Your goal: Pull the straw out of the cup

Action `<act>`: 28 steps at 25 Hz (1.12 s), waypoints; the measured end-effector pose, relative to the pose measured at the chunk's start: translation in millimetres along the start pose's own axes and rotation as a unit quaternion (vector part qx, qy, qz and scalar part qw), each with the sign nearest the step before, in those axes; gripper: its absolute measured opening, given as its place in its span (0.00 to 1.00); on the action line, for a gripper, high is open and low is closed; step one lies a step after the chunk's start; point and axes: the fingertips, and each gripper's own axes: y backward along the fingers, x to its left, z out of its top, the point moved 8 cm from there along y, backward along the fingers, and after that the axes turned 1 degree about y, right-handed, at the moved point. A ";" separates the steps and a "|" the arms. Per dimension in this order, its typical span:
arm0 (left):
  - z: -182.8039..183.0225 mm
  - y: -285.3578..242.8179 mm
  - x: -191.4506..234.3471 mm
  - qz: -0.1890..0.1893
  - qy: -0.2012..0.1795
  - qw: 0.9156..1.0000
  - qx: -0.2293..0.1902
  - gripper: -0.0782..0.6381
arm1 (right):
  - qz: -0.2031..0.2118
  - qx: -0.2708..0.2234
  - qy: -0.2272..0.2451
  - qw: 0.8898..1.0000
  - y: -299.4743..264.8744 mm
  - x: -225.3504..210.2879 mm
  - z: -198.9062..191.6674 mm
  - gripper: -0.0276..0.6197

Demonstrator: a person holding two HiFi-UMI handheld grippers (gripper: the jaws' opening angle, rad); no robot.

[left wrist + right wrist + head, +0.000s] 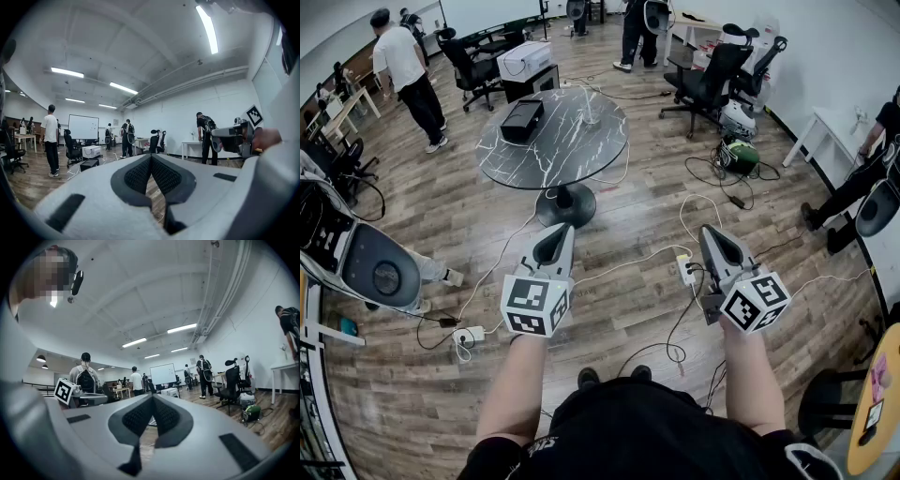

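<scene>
A small clear cup (589,116) with a thin straw stands on the round black marble table (567,155) ahead of me, at its far right side. It is too small to make out more. Both grippers are held level over the wooden floor, well short of the table. My left gripper (558,231) is shut with nothing in it, and its pads meet at the tip in the left gripper view (151,158). My right gripper (710,232) is likewise shut and empty (153,397). Neither gripper view shows the cup.
A black box (522,120) lies on the table's left side. Cables and a power strip (686,272) run over the floor between me and the table. Office chairs (708,80) stand to the right and a white box (523,61) behind. Several people stand around the room.
</scene>
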 end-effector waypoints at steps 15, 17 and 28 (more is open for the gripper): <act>3.2 -14.2 -31.6 -0.010 -0.017 1.000 -0.001 0.12 | 0.017 -0.002 -0.010 1.000 12.0 -21.0 2.5 0.05; 3.1 -17.6 -40.8 -0.013 -0.024 1.000 0.002 0.12 | 0.021 -0.003 -0.016 1.000 17.2 -25.7 1.7 0.05; -1.7 -34.6 -105.6 -0.017 -0.030 0.999 0.018 0.12 | 0.044 -0.006 -0.013 0.999 72.9 -69.3 5.9 0.05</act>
